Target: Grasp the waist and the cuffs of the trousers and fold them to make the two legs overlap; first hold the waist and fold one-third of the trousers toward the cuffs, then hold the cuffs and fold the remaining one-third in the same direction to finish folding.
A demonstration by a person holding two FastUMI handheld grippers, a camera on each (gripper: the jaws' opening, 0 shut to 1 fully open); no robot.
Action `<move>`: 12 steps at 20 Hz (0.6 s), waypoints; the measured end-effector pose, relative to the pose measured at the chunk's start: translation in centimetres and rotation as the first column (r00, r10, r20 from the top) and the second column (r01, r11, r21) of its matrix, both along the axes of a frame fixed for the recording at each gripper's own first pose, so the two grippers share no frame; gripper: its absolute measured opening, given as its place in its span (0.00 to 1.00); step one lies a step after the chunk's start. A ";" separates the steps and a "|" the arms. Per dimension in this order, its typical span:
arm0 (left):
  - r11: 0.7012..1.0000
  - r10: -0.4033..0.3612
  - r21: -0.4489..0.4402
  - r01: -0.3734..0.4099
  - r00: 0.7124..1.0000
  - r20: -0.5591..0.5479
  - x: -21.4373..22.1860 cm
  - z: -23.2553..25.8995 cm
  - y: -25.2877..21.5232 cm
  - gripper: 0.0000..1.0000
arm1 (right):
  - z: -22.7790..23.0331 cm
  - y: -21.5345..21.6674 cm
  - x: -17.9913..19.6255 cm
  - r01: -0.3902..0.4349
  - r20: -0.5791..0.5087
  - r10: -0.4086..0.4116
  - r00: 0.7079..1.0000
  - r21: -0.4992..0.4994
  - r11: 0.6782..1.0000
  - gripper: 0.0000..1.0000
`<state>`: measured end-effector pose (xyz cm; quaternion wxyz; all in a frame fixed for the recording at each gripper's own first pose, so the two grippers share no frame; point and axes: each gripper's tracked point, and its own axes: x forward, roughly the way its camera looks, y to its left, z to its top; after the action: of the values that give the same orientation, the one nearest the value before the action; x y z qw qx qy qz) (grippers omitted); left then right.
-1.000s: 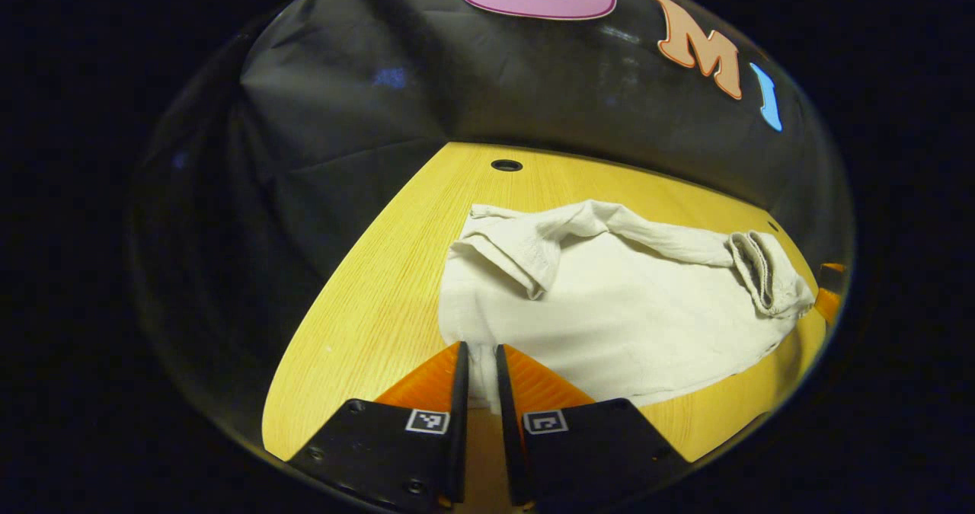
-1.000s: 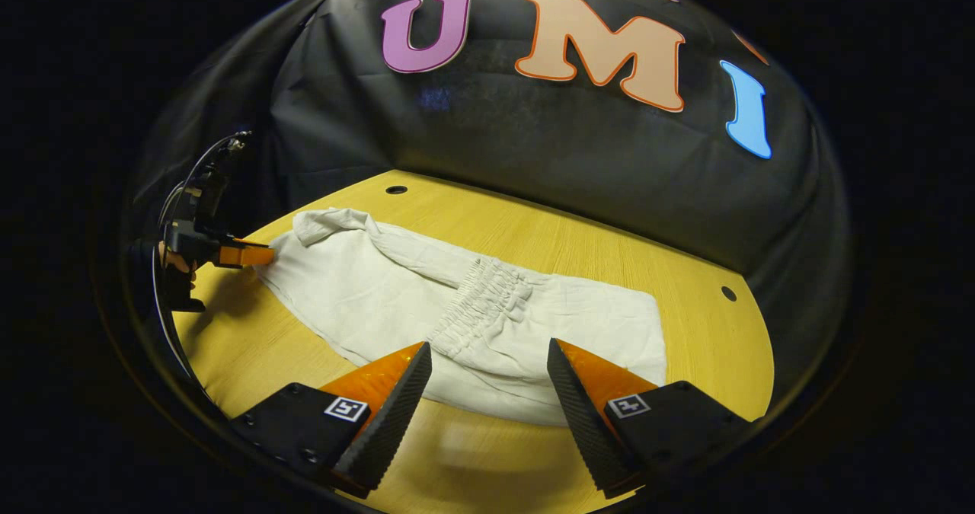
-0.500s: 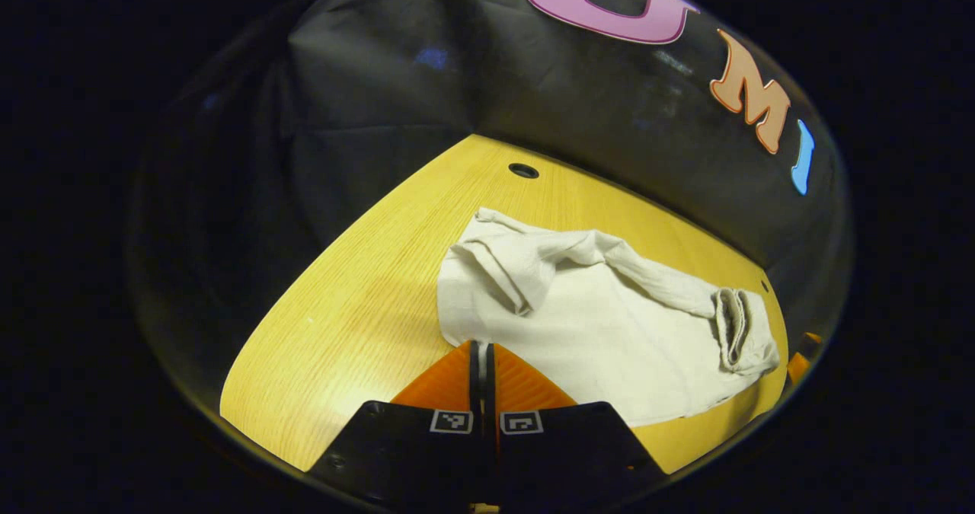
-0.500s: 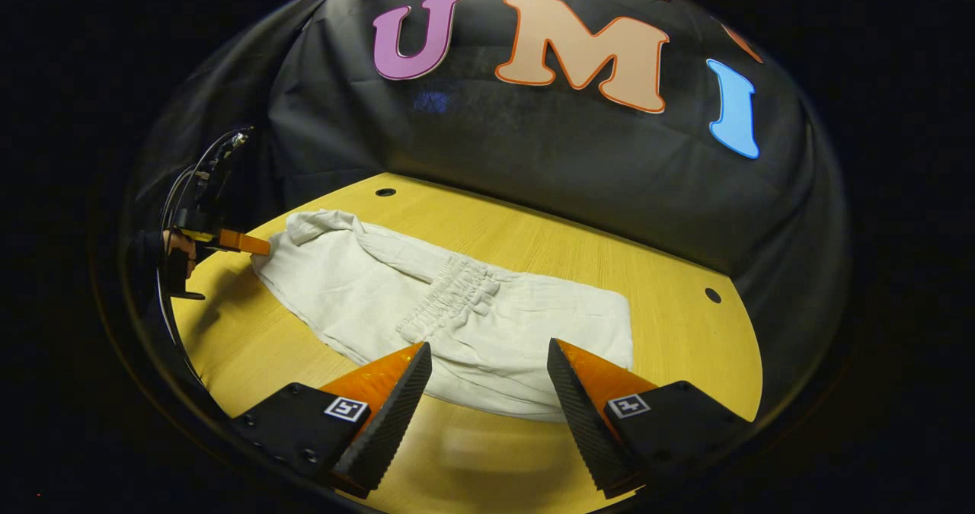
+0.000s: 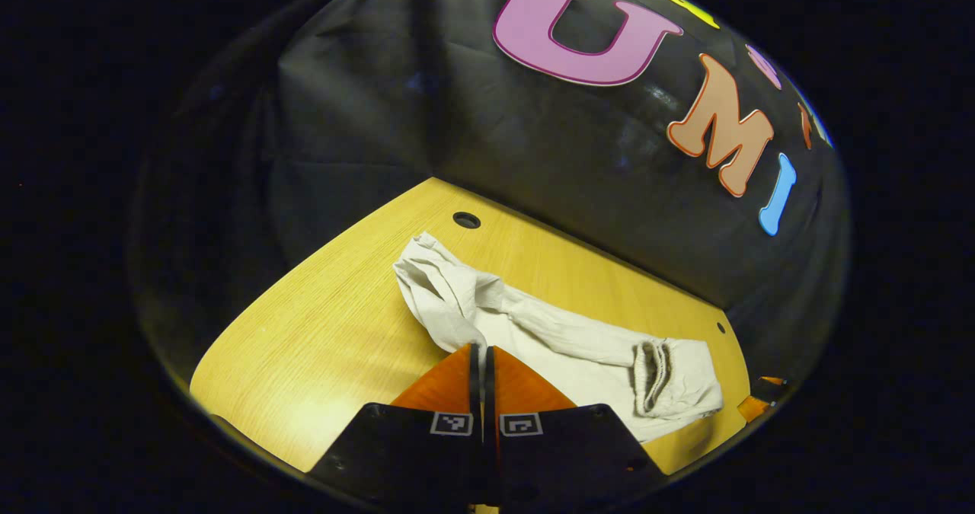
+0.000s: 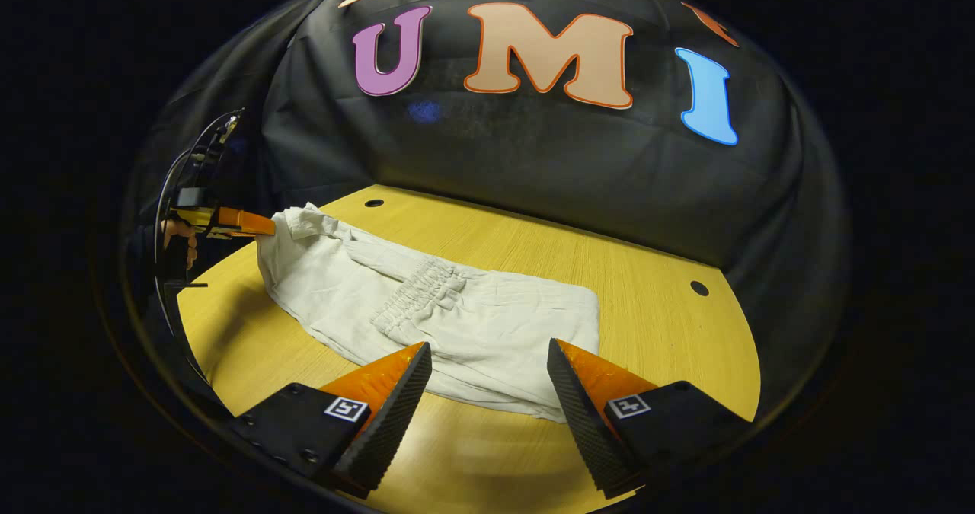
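Left gripper (image 5: 481, 355): fingers pressed together, cloth pinched between them, raised off the table.
Right gripper (image 6: 487, 362): fingers spread wide, holding nothing.

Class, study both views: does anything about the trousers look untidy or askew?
Yes. The trousers lie crumpled on the table: the far cuff end is bunched and twisted. The left gripper pinches the near cuff edge, lifting it; the right gripper is open.

Right gripper (image 6: 487, 354) hangs wide open over the near edge of the trousers (image 6: 449, 316) on the table (image 6: 670, 324). Left gripper (image 6: 263, 225) pinches the far-left end, lifted.
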<state>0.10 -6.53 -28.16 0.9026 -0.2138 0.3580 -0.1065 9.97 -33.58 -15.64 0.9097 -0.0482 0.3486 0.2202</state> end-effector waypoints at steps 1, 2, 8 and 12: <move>1.000 0.000 -0.008 0.000 1.000 0.008 0.1 0.6 -0.8 0.00 | 0.1 -0.6 0.1 0.001 0.002 -0.001 1.000 0.003 1.000 0.98; 1.000 -0.004 -0.019 0.004 1.000 0.020 0.3 1.3 -1.6 0.00 | 0.1 -1.4 0.2 0.003 0.003 -0.003 1.000 0.007 1.000 0.98; 0.997 -0.044 -0.054 0.048 0.996 0.075 0.9 5.0 -6.7 0.00 | 0.3 -4.8 0.4 0.035 0.008 -0.035 0.999 0.025 0.999 0.98; 0.992 -0.077 -0.086 0.087 0.991 0.113 1.4 7.7 -10.4 0.00 | 0.7 -7.2 0.2 0.066 0.009 -0.067 0.998 0.038 0.997 0.98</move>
<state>1.48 -16.94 -20.46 0.9052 -0.2335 0.3111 -0.1713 10.16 -40.81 -14.98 0.9190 -0.0204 0.3413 0.1961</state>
